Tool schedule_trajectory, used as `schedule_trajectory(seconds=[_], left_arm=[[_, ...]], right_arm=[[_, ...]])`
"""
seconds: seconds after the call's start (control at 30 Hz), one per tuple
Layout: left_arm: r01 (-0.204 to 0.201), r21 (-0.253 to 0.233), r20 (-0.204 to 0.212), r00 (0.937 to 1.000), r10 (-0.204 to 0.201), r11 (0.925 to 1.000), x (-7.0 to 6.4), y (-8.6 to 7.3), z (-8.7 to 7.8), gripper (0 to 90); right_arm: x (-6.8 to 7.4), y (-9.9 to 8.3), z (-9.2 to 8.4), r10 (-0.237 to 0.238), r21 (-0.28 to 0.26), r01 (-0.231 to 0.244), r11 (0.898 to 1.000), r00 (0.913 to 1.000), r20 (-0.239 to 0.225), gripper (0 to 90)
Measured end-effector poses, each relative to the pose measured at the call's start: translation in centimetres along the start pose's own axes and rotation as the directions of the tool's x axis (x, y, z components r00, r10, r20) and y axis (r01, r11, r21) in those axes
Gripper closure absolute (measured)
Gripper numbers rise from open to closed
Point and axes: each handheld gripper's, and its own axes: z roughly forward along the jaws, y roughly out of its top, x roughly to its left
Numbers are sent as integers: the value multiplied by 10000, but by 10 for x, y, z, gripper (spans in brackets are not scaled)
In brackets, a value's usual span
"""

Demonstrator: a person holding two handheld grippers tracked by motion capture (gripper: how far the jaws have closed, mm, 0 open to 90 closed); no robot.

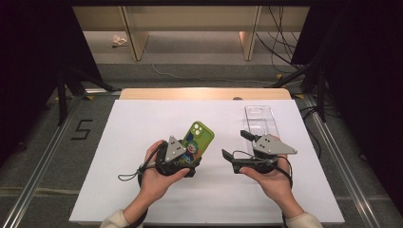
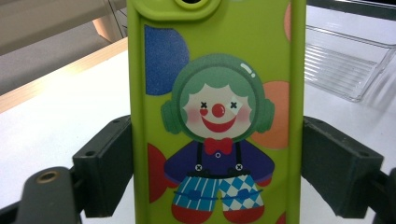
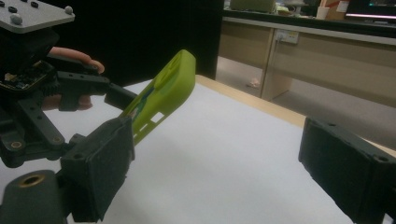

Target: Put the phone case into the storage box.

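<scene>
Gripping a lime-green phone case (image 1: 197, 139) printed with a cartoon clown, the left gripper (image 1: 183, 164) held it by its two long edges above the white table sheet (image 1: 142, 142), the case tilted with its camera end raised and pointing away from the person. Seen from the left gripper view, the case (image 2: 217, 116) stood between the two black jaws, whose pads pressed against its green sides, the clown's red nose, bow tie and checked trousers facing the camera. To the right, the right gripper (image 1: 235, 145) rested in the person's other hand just above the sheet, its jaws spread wide with nothing between them and turned toward the green case. From the right gripper view, the case (image 3: 161, 95) appeared edge-on and slanted, clamped in the left gripper (image 3: 116, 105), while the right gripper's own jaws stood apart over bare white sheet. A clear plastic phone case (image 1: 260, 123) lay flat on the sheet just beyond the right gripper, near the table's far edge; its ribbed transparent shell (image 2: 345, 65) also showed behind the green case. Both sleeves entered from the near edge of the table.
</scene>
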Motion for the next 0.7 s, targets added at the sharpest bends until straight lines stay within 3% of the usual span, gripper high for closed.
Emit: schedule_trajectory(seconds=[0.7], left_arm=[[-273, 63, 194, 9994, 271, 9996, -12, -1, 5, 164]], right_arm=[[5, 4, 8, -1, -26, 1, 10000, 9999, -164, 116]])
